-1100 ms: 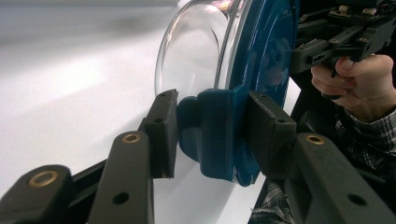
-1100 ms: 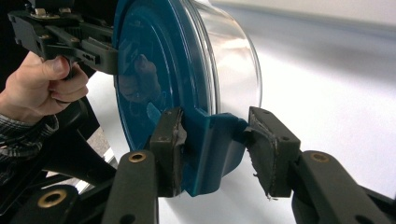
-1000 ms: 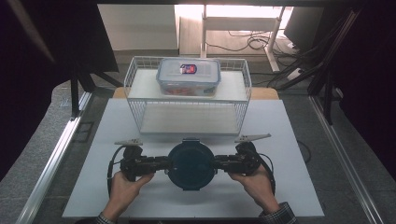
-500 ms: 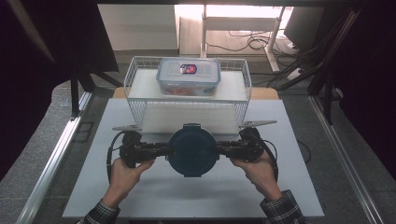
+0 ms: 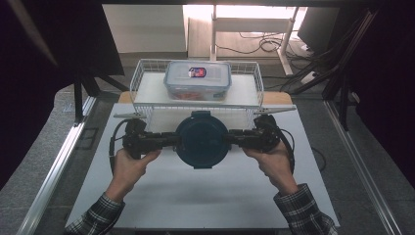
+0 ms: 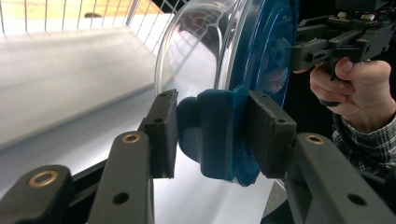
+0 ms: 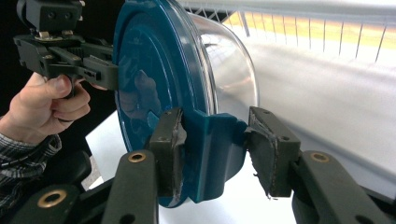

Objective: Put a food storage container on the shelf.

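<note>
A round container with a dark blue lid and a clear bowl hangs above the white table, just in front of the wire basket. My left gripper is shut on its left side latch, and my right gripper is shut on the opposite latch. In the left gripper view, the left gripper has both pads pressed on the blue latch tab, with the clear bowl beyond. The right gripper clamps the other tab of the lid in the right gripper view.
The white wire basket stands at the back of the table and holds a rectangular clear box with a lid. Metal rails run along both sides of the table. Dark stands and cables sit behind, at the right.
Both hands have risen and moved away from the person toward the basket, carrying the round container between them. The grips have not changed.
</note>
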Demonstrator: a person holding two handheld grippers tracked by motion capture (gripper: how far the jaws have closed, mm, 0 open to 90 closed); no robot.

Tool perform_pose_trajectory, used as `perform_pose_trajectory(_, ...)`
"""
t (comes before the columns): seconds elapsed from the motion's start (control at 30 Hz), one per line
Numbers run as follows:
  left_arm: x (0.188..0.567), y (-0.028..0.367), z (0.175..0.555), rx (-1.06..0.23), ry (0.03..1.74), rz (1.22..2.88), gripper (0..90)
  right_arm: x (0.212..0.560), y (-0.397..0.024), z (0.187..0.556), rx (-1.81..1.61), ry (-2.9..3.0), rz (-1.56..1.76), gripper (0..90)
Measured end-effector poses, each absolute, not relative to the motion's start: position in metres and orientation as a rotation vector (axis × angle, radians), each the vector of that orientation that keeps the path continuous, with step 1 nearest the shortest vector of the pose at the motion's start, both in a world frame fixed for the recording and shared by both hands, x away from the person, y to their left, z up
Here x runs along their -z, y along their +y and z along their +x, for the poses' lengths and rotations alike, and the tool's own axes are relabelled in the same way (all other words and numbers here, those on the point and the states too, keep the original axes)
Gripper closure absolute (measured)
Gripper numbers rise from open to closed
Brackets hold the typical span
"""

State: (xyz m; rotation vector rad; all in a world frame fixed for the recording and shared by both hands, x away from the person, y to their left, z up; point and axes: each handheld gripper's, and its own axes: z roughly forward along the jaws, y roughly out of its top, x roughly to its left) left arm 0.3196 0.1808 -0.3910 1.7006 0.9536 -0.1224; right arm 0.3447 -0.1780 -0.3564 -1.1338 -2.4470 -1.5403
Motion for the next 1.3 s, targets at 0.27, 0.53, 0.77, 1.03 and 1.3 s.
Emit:
perform_pose_trajectory(0.27, 0.364, 0.187, 0.329, 0.094, 0.935, 1.683, 56.7, 0.328, -0.172, 0.355, 1.601, -2.456, -1.117, 56.5)
perform_pose_trajectory(0.53, 0.343, 0.193, 0.341, 0.089, 0.922, 1.671, 56.7, 0.305, -0.168, 0.364, 1.642, -2.455, -1.111, 56.7)
perform_pose_trajectory(0.77, 0.319, 0.199, 0.358, 0.083, 0.893, 1.659, 57.0, 0.284, -0.165, 0.376, 1.69, -2.428, -1.115, 57.0)
perform_pose_trajectory(1.03, 0.297, 0.203, 0.379, 0.07, 0.907, 1.66, 56.7, 0.268, -0.16, 0.391, 1.71, -2.412, -1.14, 57.0)
perform_pose_trajectory(1.3, 0.274, 0.209, 0.397, 0.06, 0.921, 1.639, 56.4, 0.251, -0.154, 0.408, 1.735, -2.399, -1.149, 56.9)
